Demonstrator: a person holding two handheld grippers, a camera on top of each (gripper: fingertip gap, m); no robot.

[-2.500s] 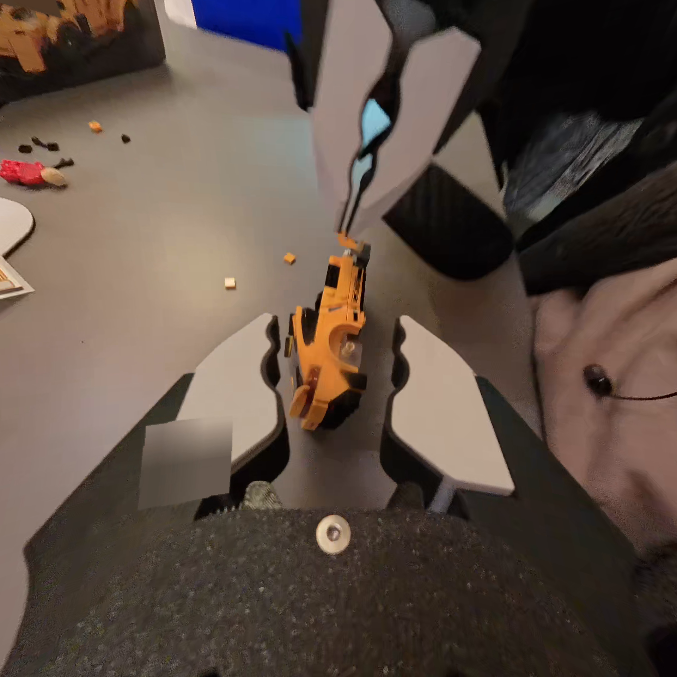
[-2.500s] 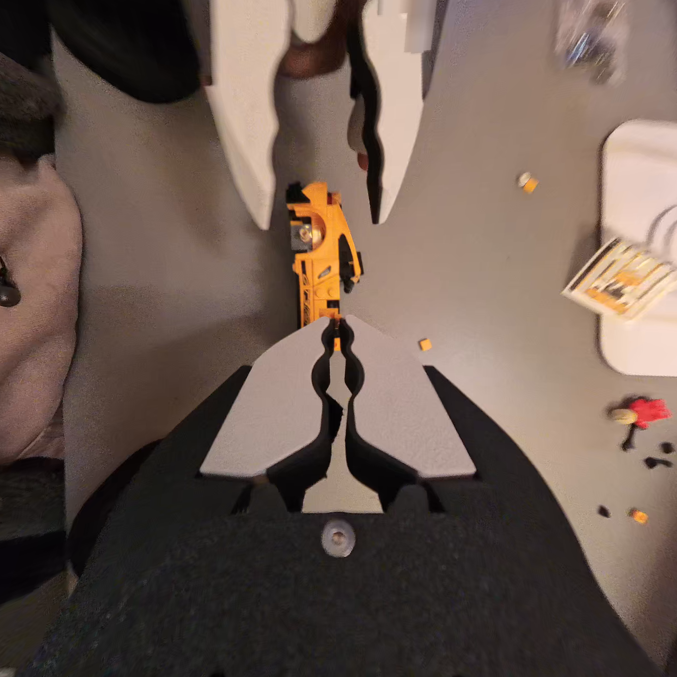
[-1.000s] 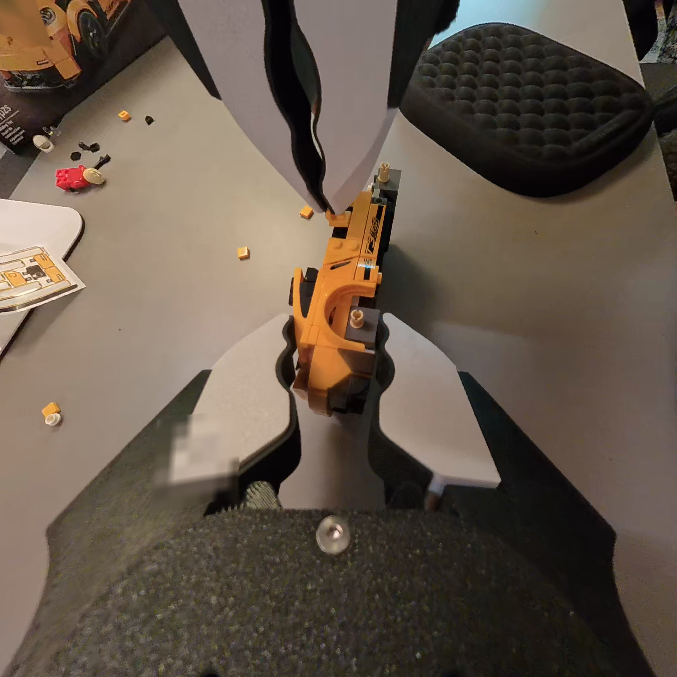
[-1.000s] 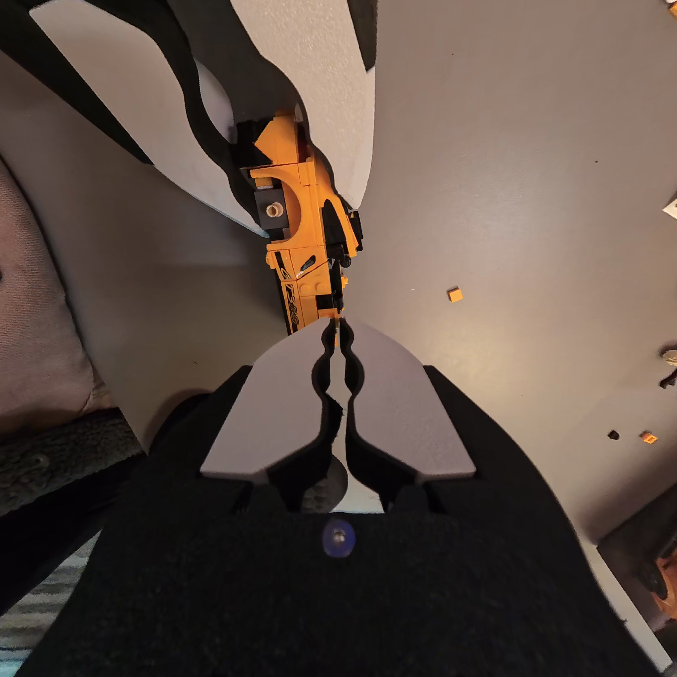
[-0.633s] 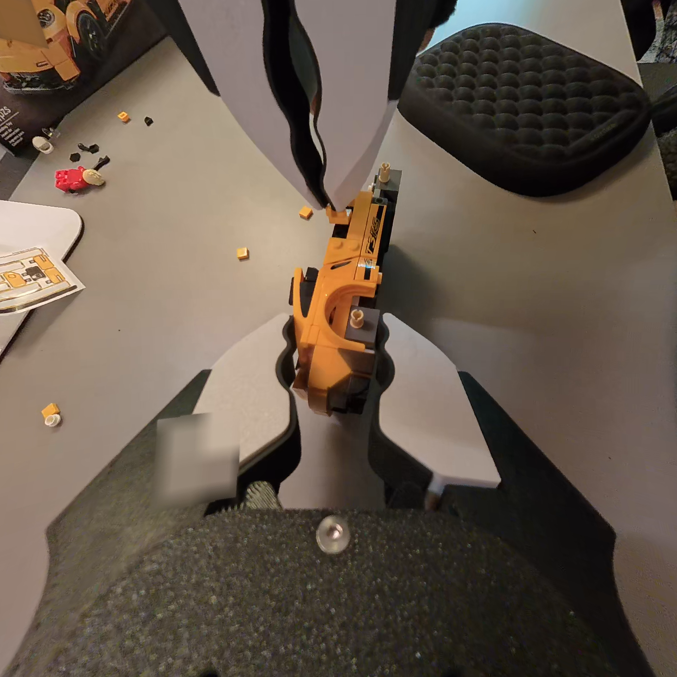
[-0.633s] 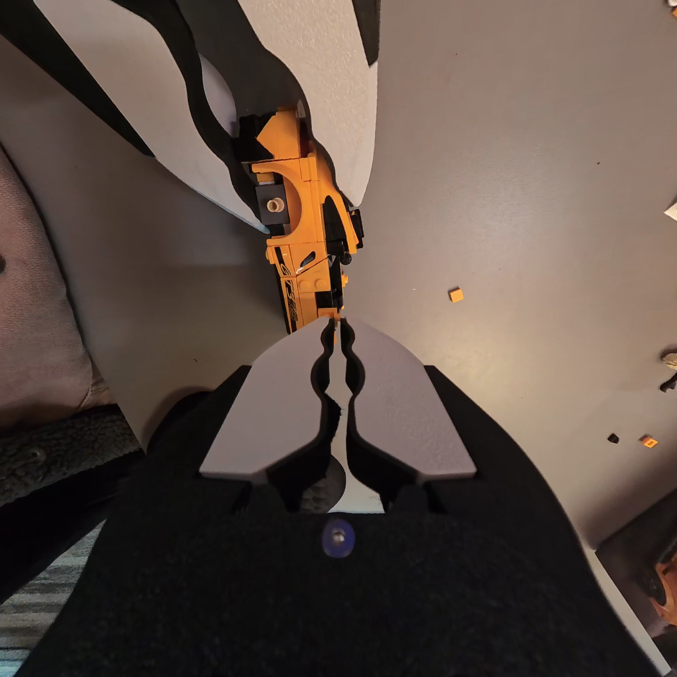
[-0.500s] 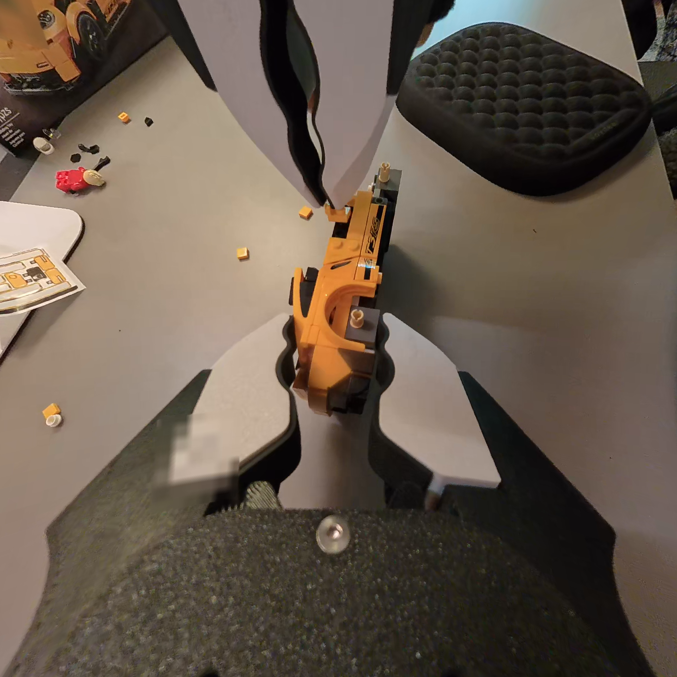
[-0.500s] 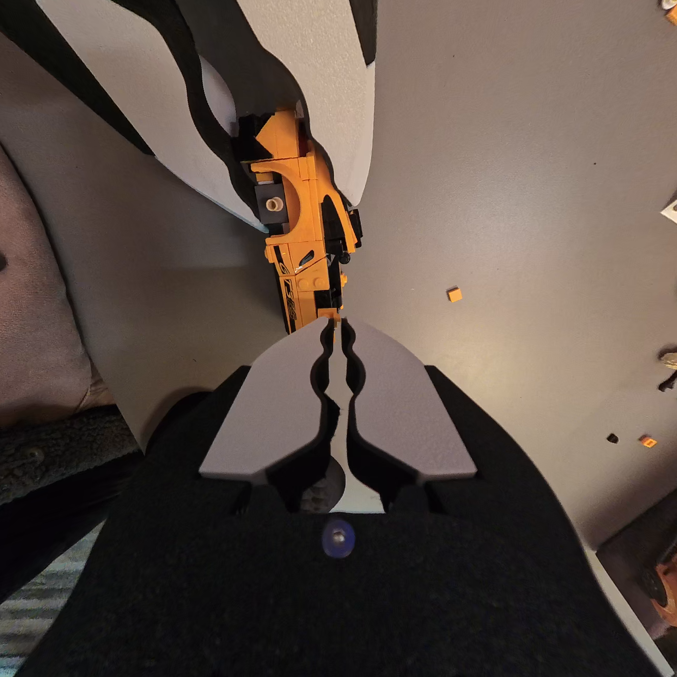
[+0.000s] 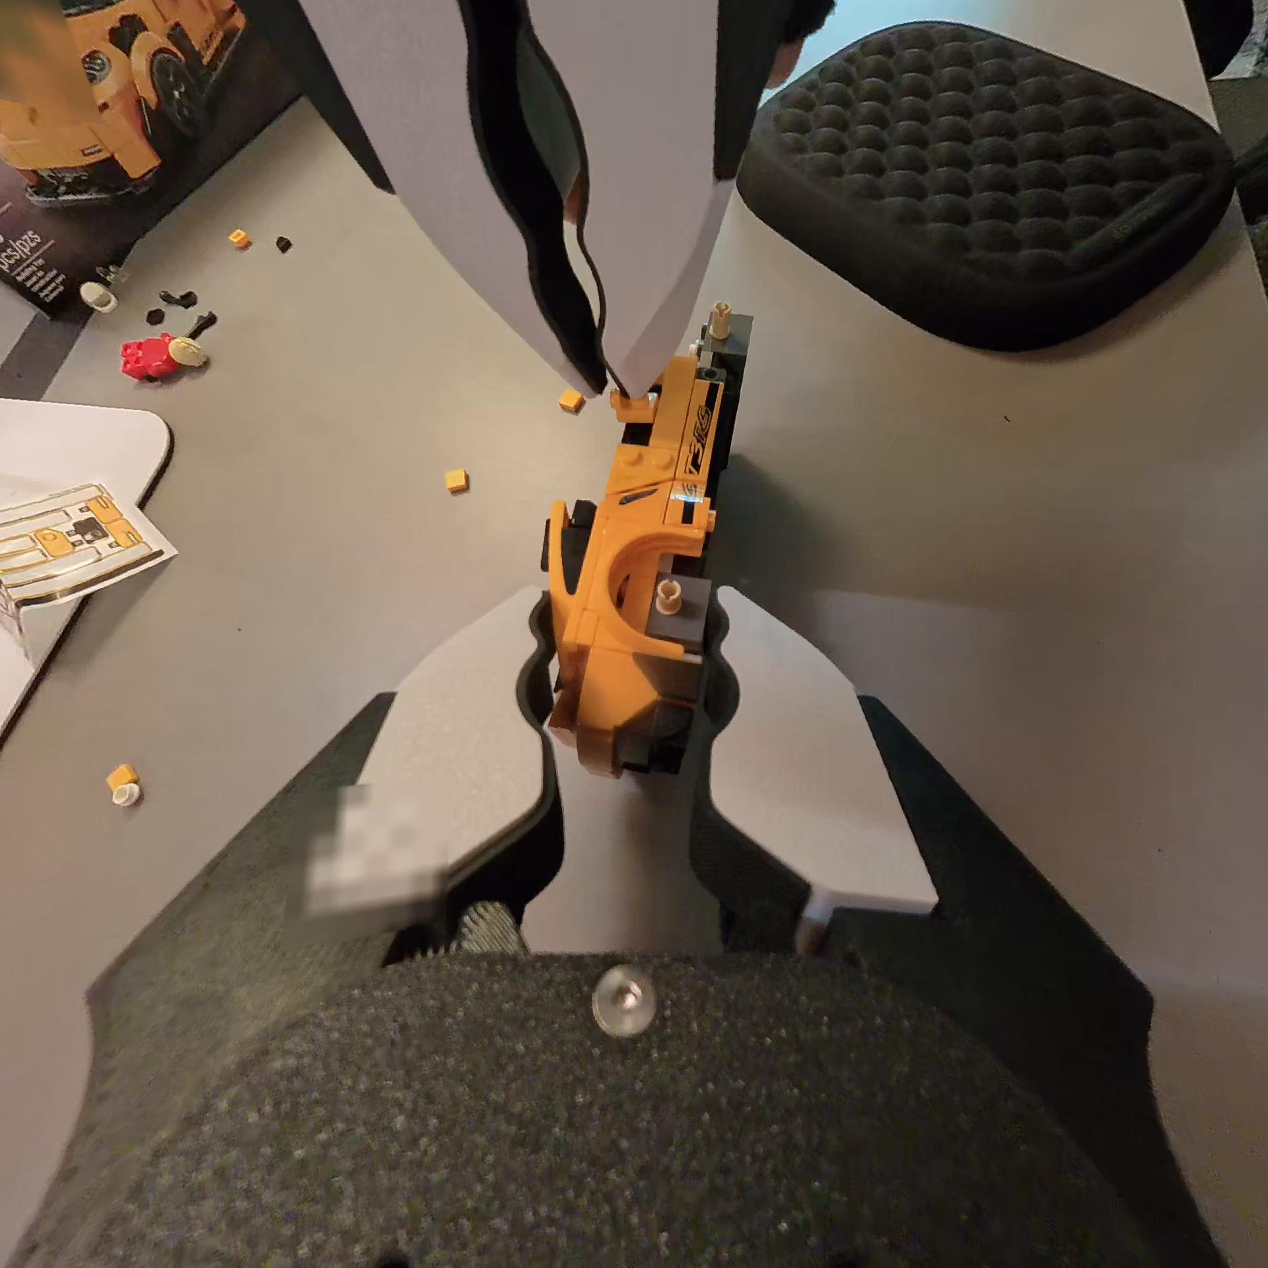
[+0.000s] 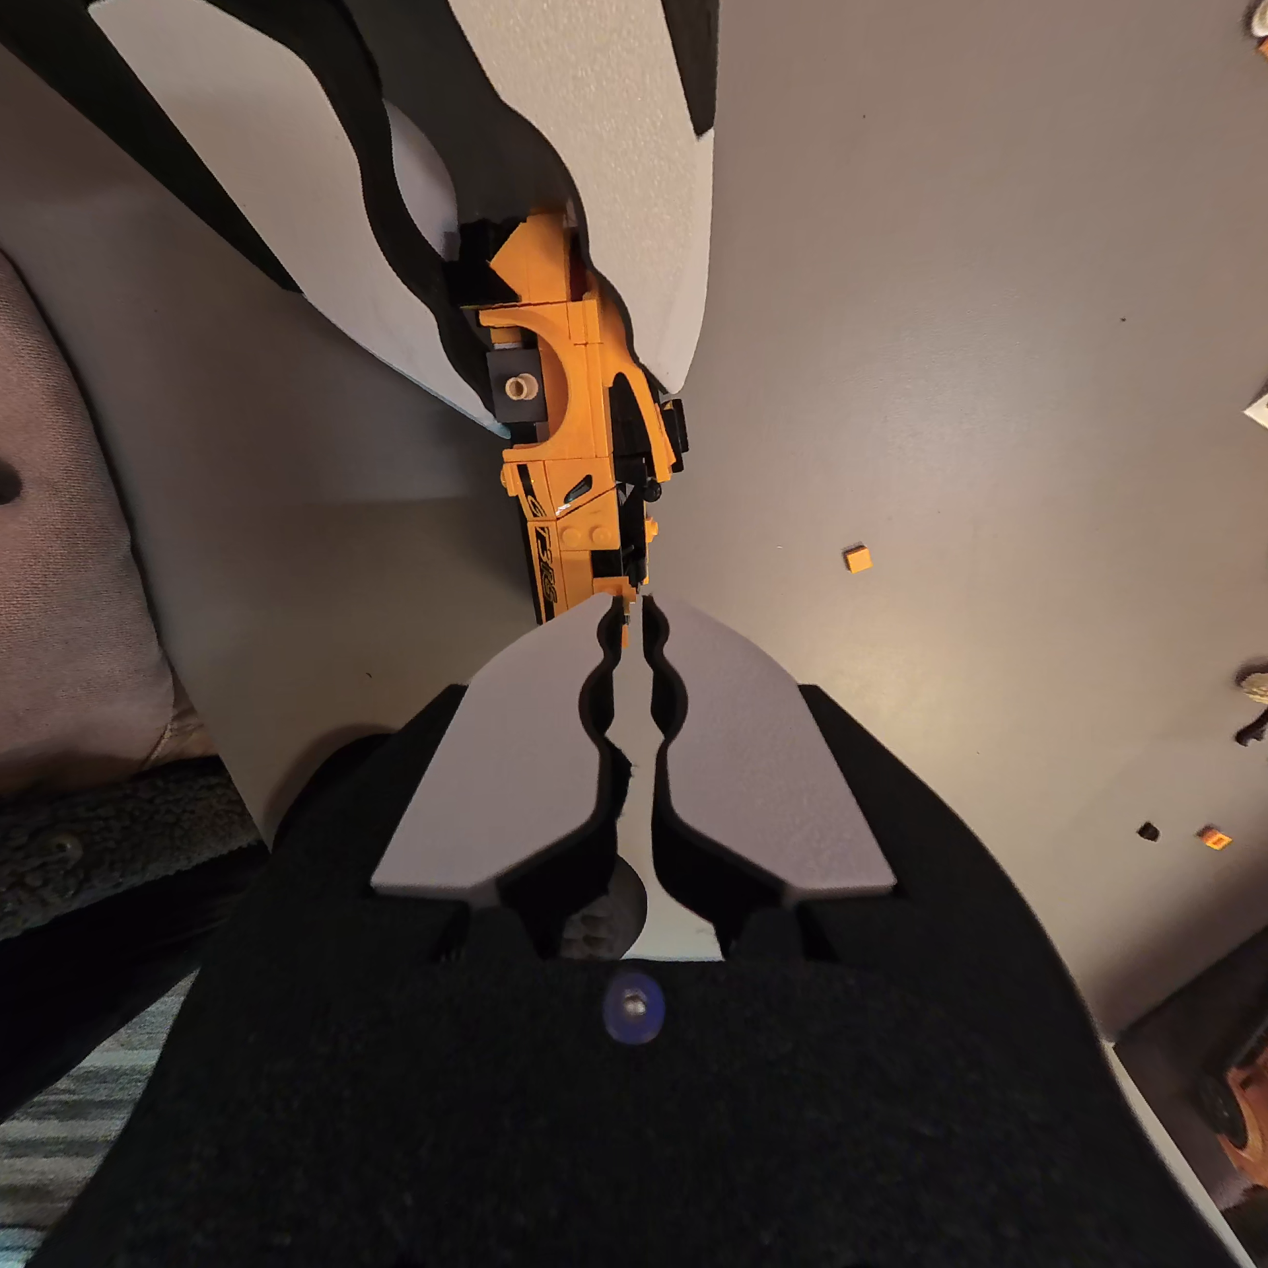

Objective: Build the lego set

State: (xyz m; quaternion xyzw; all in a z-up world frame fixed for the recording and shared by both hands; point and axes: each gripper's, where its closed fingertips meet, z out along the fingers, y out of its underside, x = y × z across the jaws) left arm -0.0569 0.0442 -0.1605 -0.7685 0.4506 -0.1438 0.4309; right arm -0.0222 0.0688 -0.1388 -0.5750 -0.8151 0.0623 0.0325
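My left gripper (image 9: 628,604) is shut on the rear end of an orange and black toy brick car body (image 9: 638,549), held on its side above the grey table (image 9: 960,617). Both pads press on it; the right wrist view confirms this grip (image 10: 590,405) on the car (image 10: 576,494). My right gripper (image 10: 630,602) is at the car's far end, its jaws slightly parted. A small orange piece (image 10: 623,604) on the car sits between the tips, against one pad, with a gap to the other. The left wrist view shows these tips (image 9: 611,384) at that piece (image 9: 635,406).
A black dimpled pad (image 9: 981,171) lies at the back right. A toy box (image 9: 103,103), a white tray (image 9: 82,439) with a sticker sheet (image 9: 68,549), a red figure part (image 9: 147,357) and loose orange tiles (image 9: 456,480) lie to the left. A person's clothing (image 10: 62,549) is nearby. The left gripper's tips are roughly 5 centimeters from the right gripper's.
My right gripper's jaws, shut on the small orange piece before, have parted a little and no longer squeeze it. The left gripper closed on the car earlier and holds it steady.
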